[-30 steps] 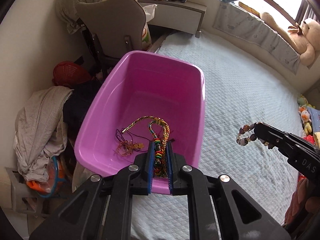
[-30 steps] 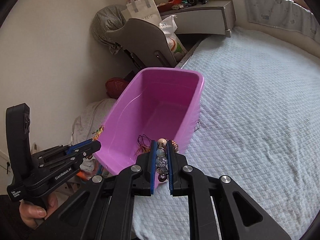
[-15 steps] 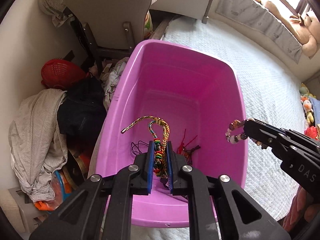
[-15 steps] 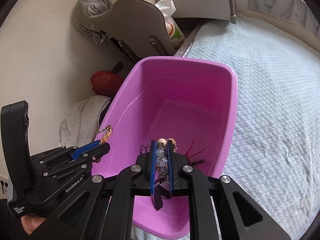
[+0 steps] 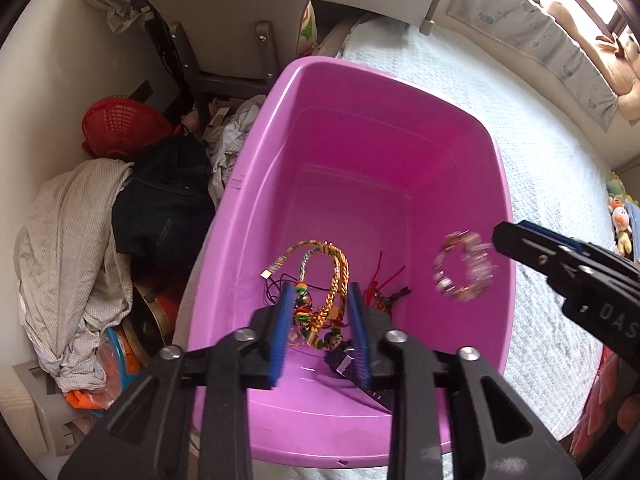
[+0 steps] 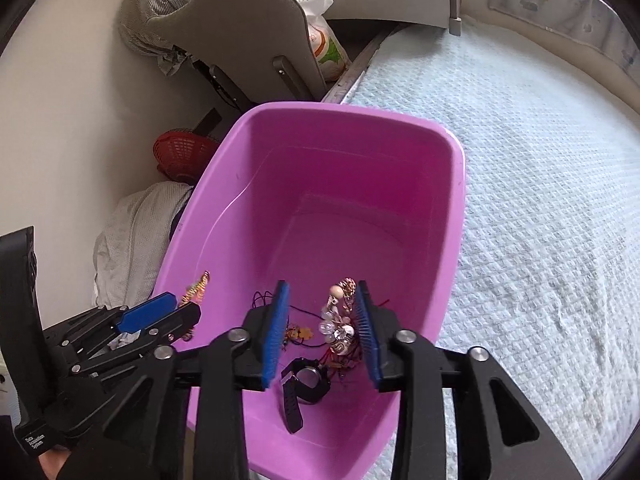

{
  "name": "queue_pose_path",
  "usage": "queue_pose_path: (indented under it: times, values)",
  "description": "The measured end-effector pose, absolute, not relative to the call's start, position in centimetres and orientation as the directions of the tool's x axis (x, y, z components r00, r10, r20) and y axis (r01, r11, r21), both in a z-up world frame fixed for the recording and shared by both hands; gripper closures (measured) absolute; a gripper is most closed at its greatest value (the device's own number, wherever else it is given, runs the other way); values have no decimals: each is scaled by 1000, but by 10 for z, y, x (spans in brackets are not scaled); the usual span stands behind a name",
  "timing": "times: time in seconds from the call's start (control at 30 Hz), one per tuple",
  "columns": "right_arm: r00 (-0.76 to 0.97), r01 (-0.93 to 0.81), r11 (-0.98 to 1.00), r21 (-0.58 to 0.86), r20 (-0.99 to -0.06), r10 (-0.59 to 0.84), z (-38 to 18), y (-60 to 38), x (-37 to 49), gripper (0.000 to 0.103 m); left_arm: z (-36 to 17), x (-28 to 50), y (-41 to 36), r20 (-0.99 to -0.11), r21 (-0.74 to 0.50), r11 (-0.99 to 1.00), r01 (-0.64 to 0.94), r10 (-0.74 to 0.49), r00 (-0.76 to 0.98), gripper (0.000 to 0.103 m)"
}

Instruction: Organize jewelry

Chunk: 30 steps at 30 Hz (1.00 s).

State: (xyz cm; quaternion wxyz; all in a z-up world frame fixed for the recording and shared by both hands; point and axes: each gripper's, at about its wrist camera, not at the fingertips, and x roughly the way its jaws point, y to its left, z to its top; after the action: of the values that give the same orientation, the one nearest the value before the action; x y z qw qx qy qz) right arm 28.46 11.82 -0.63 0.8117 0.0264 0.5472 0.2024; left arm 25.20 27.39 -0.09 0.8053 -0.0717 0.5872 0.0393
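Note:
A purple plastic tub (image 5: 460,120) stands on the bed; it also shows in the right wrist view (image 6: 456,168). My left gripper (image 5: 320,328) is open over the tub's near end, and a gold and multicoloured braided bracelet (image 5: 332,280) drops from between its pads. My right gripper (image 6: 320,328) is open over the tub, and a beaded bracelet (image 5: 464,266) falls blurred beside its tip (image 5: 508,236); the beads (image 6: 338,320) show between its pads. A black wristwatch (image 6: 306,380) and red and dark cords (image 5: 384,280) lie on the tub floor.
The tub sits at the left edge of a pale quilted bed (image 6: 540,200). Left of it are piled clothes (image 5: 68,248), a dark bag (image 5: 164,208), a red basket (image 5: 120,128) and a grey chair (image 6: 248,36). Soft toys (image 5: 620,224) lie at the far right.
Both grippers have moved further over the tub and opened. The braided bracelet and the beaded bracelet have left the pads and are dropping into the tub.

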Motion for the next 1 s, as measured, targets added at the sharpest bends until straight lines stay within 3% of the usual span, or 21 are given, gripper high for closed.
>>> queue_pose_path:
  times: [0.03,0.1,0.23,0.37,0.7,1.0]
  values:
    - [325,-297,918,261,-877,355,-5,116,284,64,0,251,273,-950,-66,987,-148,-16,313,59]
    - [326,-294,920,258,-878,351,-3,111,284,64,4,249,273,-946,-64,985,-158,-9,325,35]
    - [328,-287,927,242,-884,333,1,106,278,57,9,248,271,-943,-56,985,-163,1,332,30]
    - [320,-281,931,234,-891,321,5,100,270,52,16,249,271,-945,-50,983,-177,11,327,16]
    - [300,-235,942,240,-904,305,14,87,251,40,34,243,269,-941,-19,977,-212,54,335,11]
    - [292,-234,943,235,-909,299,22,86,241,39,48,234,263,-934,21,978,-208,94,344,11]
